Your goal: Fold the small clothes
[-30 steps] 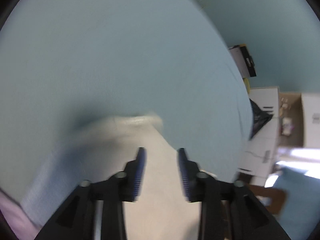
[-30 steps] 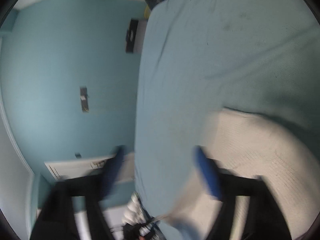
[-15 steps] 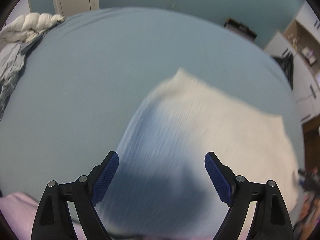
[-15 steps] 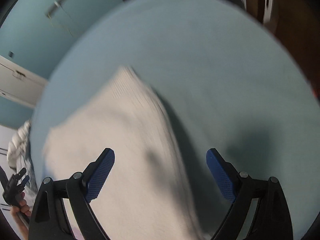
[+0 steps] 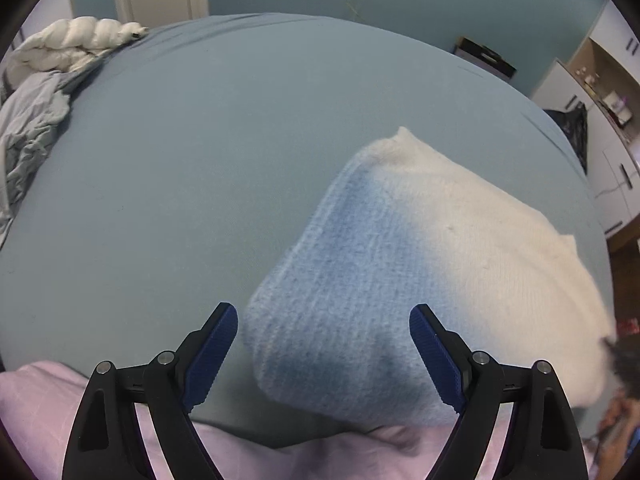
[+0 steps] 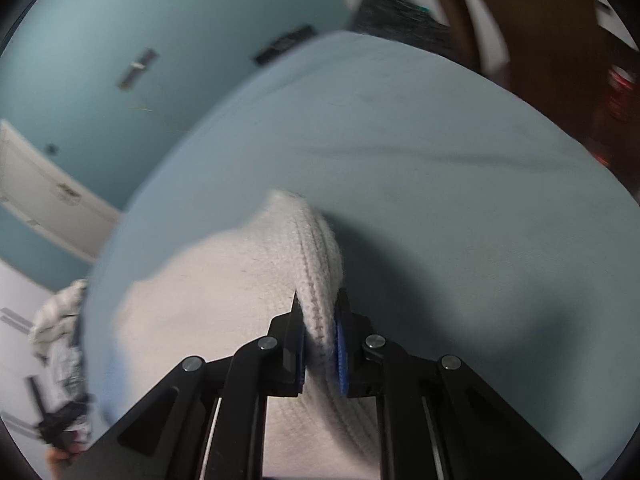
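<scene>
A white ribbed knit garment (image 5: 420,240) lies flat on the light blue bed sheet (image 5: 200,160). My left gripper (image 5: 322,312) hovers over the garment's near left corner, open, with its blue pads wide apart and nothing pressed between them. In the right wrist view the same garment (image 6: 224,300) has its right edge lifted into a ridge. My right gripper (image 6: 319,300) is closing on that ridge, and both pads press on the thick hem. The sheet (image 6: 440,200) beyond it is bare.
Crumpled grey bedding (image 5: 32,120) and a white duvet (image 5: 80,40) are heaped at the bed's far left. Pink cloth (image 5: 40,400) covers the near edge. White cabinets (image 5: 608,152) and a black bag (image 5: 572,124) stand past the right side of the bed.
My right gripper's jaws went from wide open to pinched on the garment's right edge. My left gripper opened wide, swung round and slid toward the garment's left corner.
</scene>
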Demonstrator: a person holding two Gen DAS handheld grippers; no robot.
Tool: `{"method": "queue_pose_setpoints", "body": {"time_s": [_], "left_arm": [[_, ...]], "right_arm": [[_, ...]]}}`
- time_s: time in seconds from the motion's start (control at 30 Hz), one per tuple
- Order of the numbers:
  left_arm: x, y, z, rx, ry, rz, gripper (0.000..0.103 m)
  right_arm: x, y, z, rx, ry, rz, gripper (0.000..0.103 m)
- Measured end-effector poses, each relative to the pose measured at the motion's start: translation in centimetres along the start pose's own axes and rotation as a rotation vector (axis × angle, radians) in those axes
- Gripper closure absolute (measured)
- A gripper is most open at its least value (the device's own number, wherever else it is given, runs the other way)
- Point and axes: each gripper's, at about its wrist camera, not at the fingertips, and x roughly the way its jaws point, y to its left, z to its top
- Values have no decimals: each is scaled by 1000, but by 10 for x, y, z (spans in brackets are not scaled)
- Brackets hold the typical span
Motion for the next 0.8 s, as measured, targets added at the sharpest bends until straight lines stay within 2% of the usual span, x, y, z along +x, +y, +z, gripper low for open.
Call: {"method": "queue_pose_setpoints", "body": {"time_s": [0.07, 0.1, 0.13, 0.2, 0.27, 0.3, 0.33, 0.43, 0.5, 0.57, 0.6, 0.67, 0.7, 0.8], "left_arm": [[4, -4, -3, 31, 41, 2, 15], [-1, -1, -12, 46, 43, 2, 15], [-1, -4, -15, 69, 36, 4, 15], [3, -8, -13, 105, 22, 11, 15], [15, -16, -14, 141, 28, 9, 15], [27, -33, -10, 162, 51, 10, 15], [36, -36, -11, 178, 70, 16, 15], [61, -45, -22, 241, 106, 82, 14], [66, -48, -29, 281, 85, 101, 11], [62, -47, -35, 303, 38, 111, 8], [58, -45, -37, 307, 31, 111, 6], [54, -41, -39, 299, 30, 98, 6], [53, -39, -39, 293, 31, 89, 6], [56, -34, -37, 279, 42, 64, 4]], "right_arm": [[40, -18, -3, 34, 145, -27, 91], [41, -22, -1, 70, 159, -15, 85], [35, -26, 2, 112, 149, 0, 77], [10, -26, 13, 143, 70, 7, 67], [-18, -15, 37, 106, -41, -37, 47], [-23, -10, 44, 82, -58, -59, 23], [-24, 0, 57, 42, -57, -79, 14], [-1, 21, 91, -29, 19, -57, 14], [29, 33, 113, -82, 89, -58, 14], [60, 50, 123, -167, 168, -122, 14], [63, 61, 110, -202, 176, -141, 14], [89, 78, 118, -253, 215, -171, 14], [95, 79, 107, -260, 239, -166, 15], [123, 93, 106, -276, 288, -207, 15]]}}
